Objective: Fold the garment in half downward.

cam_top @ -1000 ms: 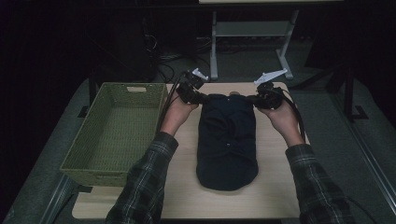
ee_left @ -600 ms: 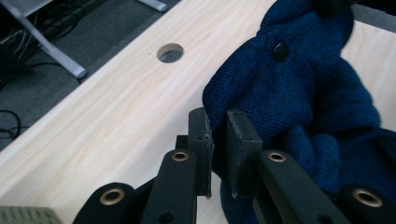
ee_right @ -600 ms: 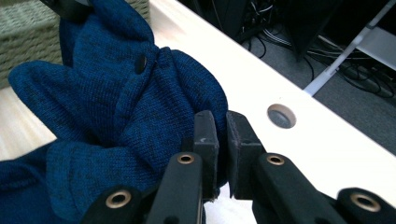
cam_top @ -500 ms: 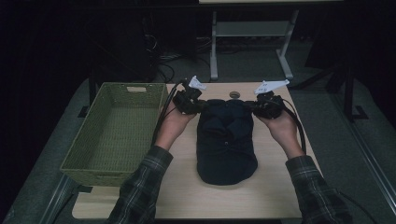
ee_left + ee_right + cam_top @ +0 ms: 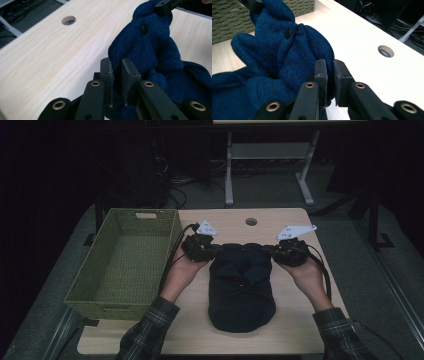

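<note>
Desk: pale wood grain under my cameras; the desk (image 5: 300, 330) has a round cable hole (image 5: 251, 221) near its far edge, and in the high view I see it standing on grey floor.
Room: dark beyond the desk; I make out a white frame stand (image 5: 270, 165) and loose cables (image 5: 175, 187) on the floor behind.
Garment: the dark blue knit garment (image 5: 242, 290) lies along the middle of the desk, its near end rounded, its far end lifted and bunched between my two tools. A dark button (image 5: 287, 33) shows on the raised fold.
Left jaws: on my left gripper (image 5: 117, 75) the jaws stand nearly together, clamped on a thin edge of the knit at the garment's far left corner; the fabric rises from between the pads.
Right jaws: on my right gripper (image 5: 330, 75) the jaws are likewise almost closed; the left pad presses into the knit at the far right corner, though I can't be certain how much cloth sits in the narrow gap.
Hands: my left hand (image 5: 182, 270) and right hand (image 5: 307, 275) flank the garment, plaid sleeves (image 5: 150, 330) coming in from the near edge.
Surroundings: a woven green basket (image 5: 125, 260) sits on the desk's left side, just beside my left hand, apart from the garment.
In the way: from each gripper view the bunched knit blocks most of my sight of the other tool.
</note>
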Demonstrator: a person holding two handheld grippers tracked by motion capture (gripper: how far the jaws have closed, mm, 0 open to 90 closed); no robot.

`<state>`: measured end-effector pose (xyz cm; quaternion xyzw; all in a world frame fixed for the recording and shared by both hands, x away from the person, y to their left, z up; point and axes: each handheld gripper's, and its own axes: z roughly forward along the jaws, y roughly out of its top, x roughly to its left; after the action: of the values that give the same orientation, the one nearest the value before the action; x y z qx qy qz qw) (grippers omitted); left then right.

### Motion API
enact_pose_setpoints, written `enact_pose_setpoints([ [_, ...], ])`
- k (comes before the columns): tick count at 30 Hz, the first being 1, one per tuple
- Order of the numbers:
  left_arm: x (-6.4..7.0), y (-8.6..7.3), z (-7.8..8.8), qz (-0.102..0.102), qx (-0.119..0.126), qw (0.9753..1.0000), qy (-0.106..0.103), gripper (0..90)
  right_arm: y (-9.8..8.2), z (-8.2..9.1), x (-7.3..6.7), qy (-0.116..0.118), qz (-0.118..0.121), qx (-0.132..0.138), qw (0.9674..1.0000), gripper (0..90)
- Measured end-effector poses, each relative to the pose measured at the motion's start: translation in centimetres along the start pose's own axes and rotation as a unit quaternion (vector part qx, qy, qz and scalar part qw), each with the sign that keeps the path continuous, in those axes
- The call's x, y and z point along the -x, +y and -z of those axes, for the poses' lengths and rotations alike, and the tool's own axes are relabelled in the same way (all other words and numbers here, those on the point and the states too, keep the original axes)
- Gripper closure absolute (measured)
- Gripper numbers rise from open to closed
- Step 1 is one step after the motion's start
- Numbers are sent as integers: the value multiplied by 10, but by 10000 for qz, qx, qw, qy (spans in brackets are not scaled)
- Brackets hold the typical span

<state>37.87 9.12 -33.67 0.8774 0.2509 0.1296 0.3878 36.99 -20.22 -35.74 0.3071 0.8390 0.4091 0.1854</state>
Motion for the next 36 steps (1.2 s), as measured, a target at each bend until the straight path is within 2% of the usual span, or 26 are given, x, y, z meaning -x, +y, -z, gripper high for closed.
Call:
enact_pose_setpoints([
  [5,8,-9,2,66,5,9999,-135,802,-12,5,-6,203,-71,37,9998,818],
  [15,18,-28,-2,207,36,9990,-389,792,-32,10,-17,377,-152,124,9991,808],
  [20,23,-35,0,232,-2,9986,-484,786,-41,13,-24,506,-266,187,9982,802],
  [22,25,-38,1,197,-20,9984,-527,782,-45,14,-27,526,-232,211,9981,798],
  [36,48,-57,5,181,-205,9957,-881,763,-67,23,-48,800,-224,1,9965,775],
])
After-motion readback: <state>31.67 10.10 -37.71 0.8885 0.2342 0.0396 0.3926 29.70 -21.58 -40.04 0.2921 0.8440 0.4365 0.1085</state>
